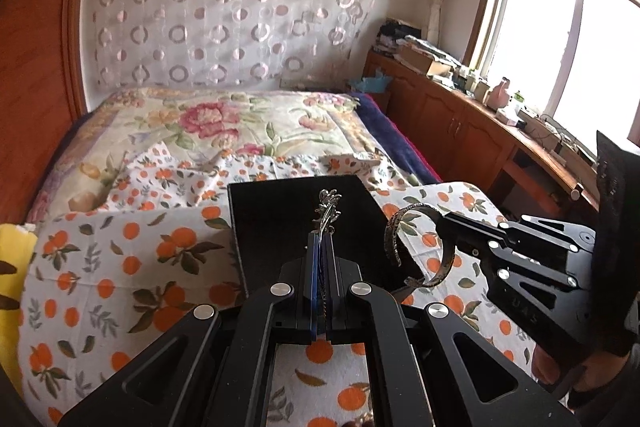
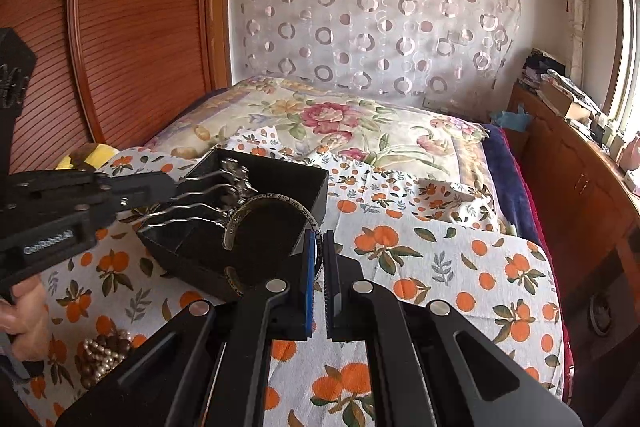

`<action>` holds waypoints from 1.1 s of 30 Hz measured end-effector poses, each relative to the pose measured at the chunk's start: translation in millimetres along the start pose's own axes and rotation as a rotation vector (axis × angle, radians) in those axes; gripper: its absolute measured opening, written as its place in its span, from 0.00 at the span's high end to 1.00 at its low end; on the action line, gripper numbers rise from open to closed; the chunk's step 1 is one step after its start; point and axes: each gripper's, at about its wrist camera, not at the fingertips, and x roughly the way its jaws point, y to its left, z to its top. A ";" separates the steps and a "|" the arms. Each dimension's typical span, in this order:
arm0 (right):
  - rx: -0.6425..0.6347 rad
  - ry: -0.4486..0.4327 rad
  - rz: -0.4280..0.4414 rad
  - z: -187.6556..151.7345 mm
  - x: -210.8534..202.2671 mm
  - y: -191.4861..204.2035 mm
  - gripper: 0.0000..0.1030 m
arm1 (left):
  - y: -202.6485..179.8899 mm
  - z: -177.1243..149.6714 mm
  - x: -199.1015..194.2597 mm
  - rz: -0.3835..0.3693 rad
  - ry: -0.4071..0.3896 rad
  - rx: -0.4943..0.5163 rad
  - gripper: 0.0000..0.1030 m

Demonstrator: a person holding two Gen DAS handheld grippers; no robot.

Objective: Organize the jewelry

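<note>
Left wrist view: left gripper (image 1: pixel 321 247), bottom center, is clamped on a silver hair comb (image 1: pixel 328 211) w/ an ornate top, held over the black box (image 1: pixel 276 211) at frame center; right gripper (image 1: pixel 448 227) reaches in from the right edge, pinching an engraved cuff bracelet (image 1: pixel 416 251) above the orange-print cloth (image 1: pixel 120 267). Right wrist view: right gripper (image 2: pixel 319 247), bottom center, is closed on the cuff bracelet (image 2: pixel 236 223) just over the box (image 2: pixel 308 183), w/ the left gripper (image 2: pixel 170 189) at left center holding the comb (image 2: pixel 212 191) over the box interior; a bead & pearl pile (image 2: pixel 102 355) lies on the cloth (image 2: pixel 440 267), lower left.
</note>
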 end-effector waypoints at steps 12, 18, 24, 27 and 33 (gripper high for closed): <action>-0.042 0.004 0.003 10.8 14.2 13.9 0.95 | 3.6 0.8 -26.8 0.069 -0.047 0.044 0.98; -0.041 0.019 0.014 19.8 29.9 21.8 0.95 | 14.7 -8.7 -47.6 0.092 -0.057 0.059 0.98; -0.060 0.042 0.021 22.1 39.9 29.8 0.94 | 22.6 -30.9 -65.5 0.106 -0.049 0.063 0.92; -0.057 0.043 0.030 20.8 40.8 30.9 0.90 | 23.9 -42.7 -72.9 0.114 -0.042 0.071 0.90; -0.063 0.023 0.032 12.2 23.7 26.0 0.89 | 19.1 -69.4 -80.8 0.113 -0.016 0.094 0.77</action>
